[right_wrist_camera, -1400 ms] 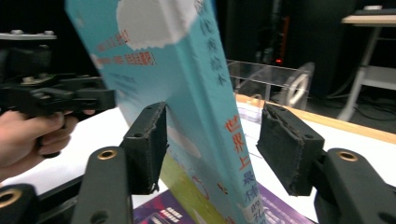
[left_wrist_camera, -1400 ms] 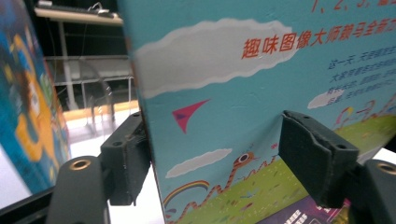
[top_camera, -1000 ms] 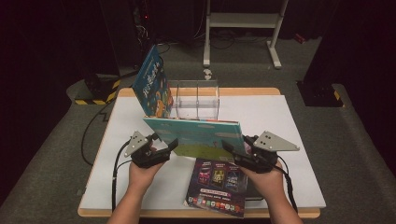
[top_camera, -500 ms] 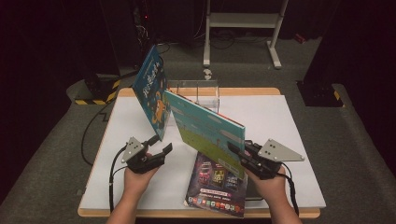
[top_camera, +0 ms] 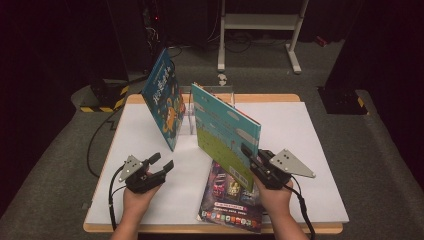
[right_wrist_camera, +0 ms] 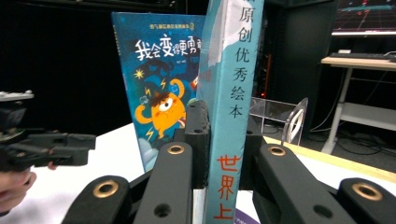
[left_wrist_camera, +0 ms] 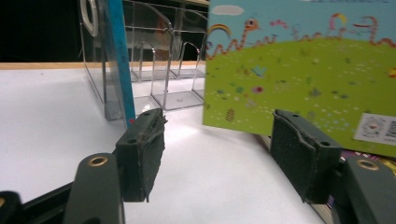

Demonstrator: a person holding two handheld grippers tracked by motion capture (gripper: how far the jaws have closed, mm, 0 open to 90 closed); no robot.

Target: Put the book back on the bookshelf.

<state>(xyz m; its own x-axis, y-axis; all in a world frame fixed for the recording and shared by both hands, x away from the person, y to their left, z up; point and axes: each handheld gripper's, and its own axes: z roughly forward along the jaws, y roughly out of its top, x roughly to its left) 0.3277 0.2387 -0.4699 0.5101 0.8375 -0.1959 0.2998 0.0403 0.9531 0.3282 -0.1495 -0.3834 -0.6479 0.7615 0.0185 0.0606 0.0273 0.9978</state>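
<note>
High view has the right gripper (top_camera: 248,152) clamped on the spine edge of the green picture book (top_camera: 225,135), holding it tilted up off the white table (top_camera: 310,150), its lower corner over the dark book (top_camera: 227,200) lying flat near the front edge. The right gripper view confirms it: both black jaws press flat on the book's spine (right_wrist_camera: 231,93), a thin hardback with printed characters running down it. The left gripper (top_camera: 162,164) hovers low over the table at the left, holding nothing; its jaws have just been closing in a little, yet a clear gap stands between them. In the left gripper view the ribbed rubber pads (left_wrist_camera: 142,149) frame the book's glossy green back cover (left_wrist_camera: 299,79), which hangs apart from them. Beyond stands the clear plastic rack (left_wrist_camera: 154,60), hard, see-through dividers with rounded tops, and the blue book (top_camera: 164,100) with the orange monster leans in its left end. The step in hand looks like standing the green book upright to slot it beside the blue one. To do it well, I'd say bring the book fully vertical first, use the left gripper to steady the free edge so the stiff, slick cover doesn't swing, then line the bottom edge up with an open slot before lowering, keeping clear of the leaning blue cover.
</note>
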